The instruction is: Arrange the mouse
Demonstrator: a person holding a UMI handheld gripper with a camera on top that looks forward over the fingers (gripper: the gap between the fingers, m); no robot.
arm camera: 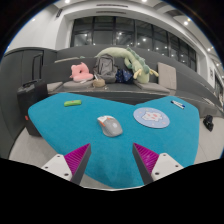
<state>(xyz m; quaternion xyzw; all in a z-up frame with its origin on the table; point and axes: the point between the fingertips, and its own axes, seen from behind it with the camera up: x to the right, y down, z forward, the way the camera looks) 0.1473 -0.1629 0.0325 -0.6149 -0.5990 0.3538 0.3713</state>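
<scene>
Gripper view: I see my gripper (pixel 113 156) spread wide, holding nothing, pink pads (pixel 78 157) bare. The grey mouse (pixel 109 125) lies on the teal table (pixel 60 125) just ahead, near a round mousepad (pixel 152 117). Background clutter is indistinct.

The tool (pixel 111 160) hangs level, its fingers spread wide apart.

Office or lab-type workroom. Long dark window band (pixel 120 30) along the far wall, bright ceiling lights above. Grey counter (pixel 120 88) cluttered with soft plush toys (pixel 82 72) and a grey backpack (pixel 105 67). Teal-topped work table (pixel 60 125) in front.
</scene>
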